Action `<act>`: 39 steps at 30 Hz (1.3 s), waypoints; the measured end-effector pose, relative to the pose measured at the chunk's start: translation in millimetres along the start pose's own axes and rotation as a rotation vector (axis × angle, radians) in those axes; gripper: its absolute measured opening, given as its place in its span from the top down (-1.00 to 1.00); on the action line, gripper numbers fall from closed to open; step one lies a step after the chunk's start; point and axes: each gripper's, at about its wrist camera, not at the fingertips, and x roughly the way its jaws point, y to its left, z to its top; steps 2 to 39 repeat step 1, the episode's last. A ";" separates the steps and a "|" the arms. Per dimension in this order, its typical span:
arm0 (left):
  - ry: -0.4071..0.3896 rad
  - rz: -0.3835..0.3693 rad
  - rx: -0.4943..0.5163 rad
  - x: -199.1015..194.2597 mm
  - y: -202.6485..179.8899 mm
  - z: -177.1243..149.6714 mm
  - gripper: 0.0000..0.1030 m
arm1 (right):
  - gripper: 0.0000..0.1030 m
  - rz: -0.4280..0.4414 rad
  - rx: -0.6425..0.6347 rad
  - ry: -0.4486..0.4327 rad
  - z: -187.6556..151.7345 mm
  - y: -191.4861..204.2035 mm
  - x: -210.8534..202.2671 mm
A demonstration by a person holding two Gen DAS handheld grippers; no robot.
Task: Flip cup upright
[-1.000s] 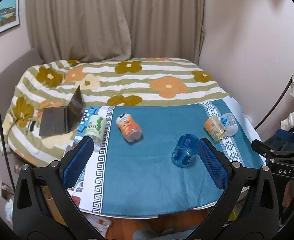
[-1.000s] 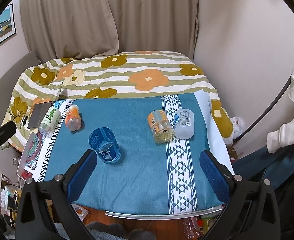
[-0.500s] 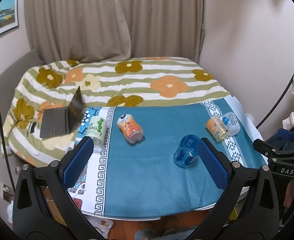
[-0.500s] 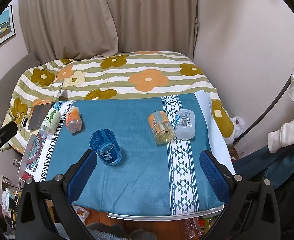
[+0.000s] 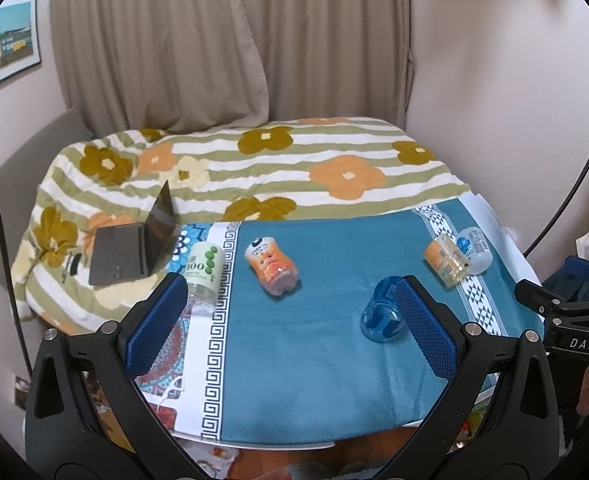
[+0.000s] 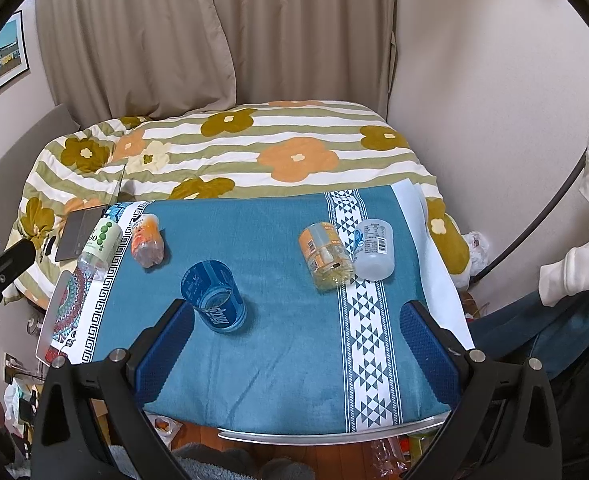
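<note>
A clear blue plastic cup [image 6: 214, 298] stands upside down on the blue cloth, base up, near the table's middle. In the left wrist view the cup [image 5: 382, 314] is partly hidden behind my left gripper's right pad. My left gripper [image 5: 290, 326] is open and empty, held above the table's near edge. My right gripper [image 6: 294, 344] is open and empty; its left pad sits just in front of the cup, apart from it.
Lying on the table [image 6: 286, 368]: an orange bottle [image 6: 147, 240], a green-label bottle [image 6: 100, 244], an orange-label jar [image 6: 326, 256] and a white bottle [image 6: 374, 250]. A laptop [image 5: 134, 244] lies on the flowered bed beyond. A person stands at right.
Both grippers have drifted slightly back and up; the table objects sit a little lower in both views. Nothing on the table moved.
</note>
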 end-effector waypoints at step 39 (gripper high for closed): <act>0.000 0.002 0.002 0.7 -0.8 0.1 -1.00 | -0.99 0.000 0.001 0.000 -0.2 0.2 -0.1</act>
